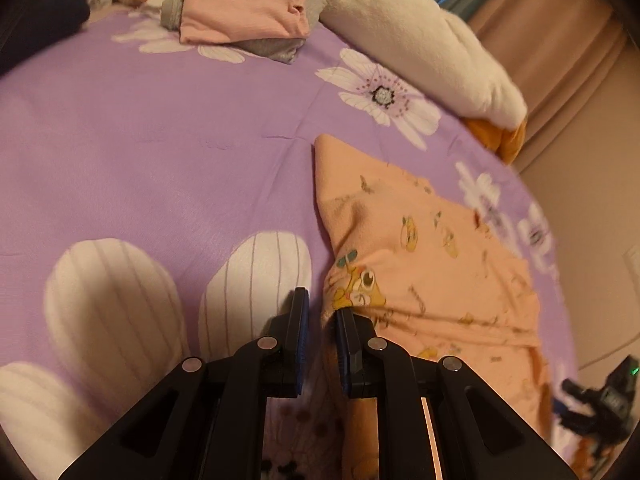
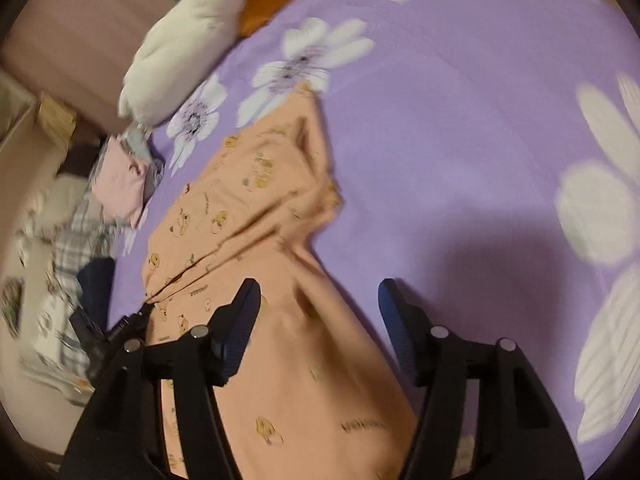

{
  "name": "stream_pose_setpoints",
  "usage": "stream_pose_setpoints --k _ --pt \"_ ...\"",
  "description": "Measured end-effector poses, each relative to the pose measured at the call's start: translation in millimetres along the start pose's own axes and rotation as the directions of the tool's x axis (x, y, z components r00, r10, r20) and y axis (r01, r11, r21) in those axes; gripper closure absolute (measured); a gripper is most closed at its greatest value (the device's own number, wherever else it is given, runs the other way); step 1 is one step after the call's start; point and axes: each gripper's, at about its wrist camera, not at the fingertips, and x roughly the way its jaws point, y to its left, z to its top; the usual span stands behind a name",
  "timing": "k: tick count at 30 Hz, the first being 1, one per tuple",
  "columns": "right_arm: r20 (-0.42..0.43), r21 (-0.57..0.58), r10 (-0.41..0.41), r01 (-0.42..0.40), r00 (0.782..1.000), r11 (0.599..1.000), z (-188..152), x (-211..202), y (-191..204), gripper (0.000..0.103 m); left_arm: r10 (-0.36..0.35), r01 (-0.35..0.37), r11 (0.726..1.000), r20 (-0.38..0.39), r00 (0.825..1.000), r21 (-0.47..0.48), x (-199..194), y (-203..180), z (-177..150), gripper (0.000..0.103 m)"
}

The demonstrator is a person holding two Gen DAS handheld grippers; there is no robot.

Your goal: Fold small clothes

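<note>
The left hand-held gripper [image 1: 322,312] has its jaws nearly together, pinching an edge of the orange garment [image 1: 420,248]. The right hand-held gripper [image 2: 320,300] stands wide apart above the same garment [image 2: 256,216], gripping nothing. The garment is soft peach knit with small yellow cartoon prints, lying creased and partly bunched on the bed's purple cover [image 1: 160,140] with its white flower pattern. A folded pink cloth [image 1: 244,0] sits farther back.
</note>
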Motion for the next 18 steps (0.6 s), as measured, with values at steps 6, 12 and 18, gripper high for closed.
stream_pose_setpoints --k 6,12,18 --pt "-0.014 0.0 0.029 -0.029 0.999 1.0 -4 -21 6 0.037 -0.102 0.092 0.991 -0.101 0.99 -0.1 -41 6 -17 0.054" --pt "-0.004 -0.05 0.156 -0.156 0.988 0.987 -26 -61 -1 0.015 -0.377 0.349 0.921 -0.169 0.911 -0.174 -101 31 -56 0.008" --pt "-0.128 0.031 0.222 -0.22 0.967 0.975 -70 -61 -53 0.01 -0.54 0.474 0.841 -0.346 0.768 -0.261 -106 45 -94 0.006"
